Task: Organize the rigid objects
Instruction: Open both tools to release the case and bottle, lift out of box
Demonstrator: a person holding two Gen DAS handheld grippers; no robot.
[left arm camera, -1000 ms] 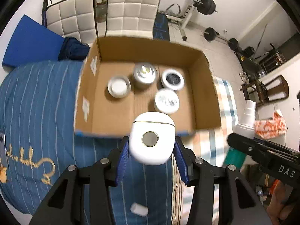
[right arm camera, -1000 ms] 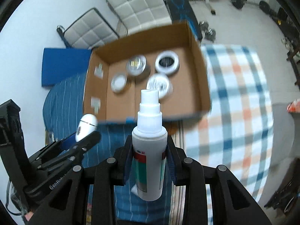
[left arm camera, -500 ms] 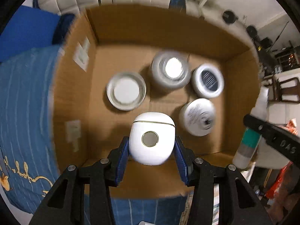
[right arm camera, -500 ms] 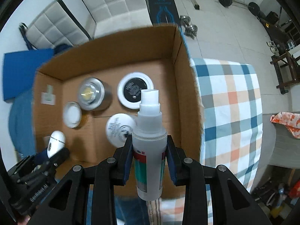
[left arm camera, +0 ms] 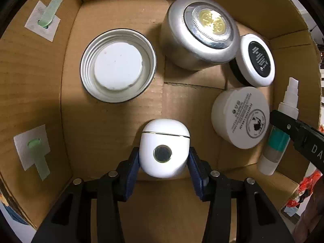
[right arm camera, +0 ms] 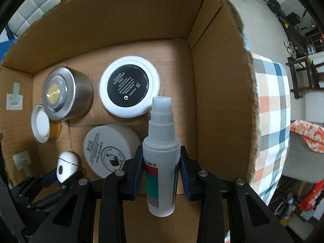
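Hiding spray bottle (right arm camera: 162, 162) base, right tongs (right arm camera: 161, 174)

Checked bedcover (right arm camera: 271, 109), cardboard box (right arm camera: 218, 81) on it

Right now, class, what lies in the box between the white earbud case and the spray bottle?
The white cream jar sits between the white earbud case in the left claw and the spray bottle in the right claw, clearest in the right wrist view.

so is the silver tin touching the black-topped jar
Touching, it seems. In the left wrist view the silver tin and the black-topped jar meet with no cardboard showing between them; the right wrist view does show a thin gap, though.
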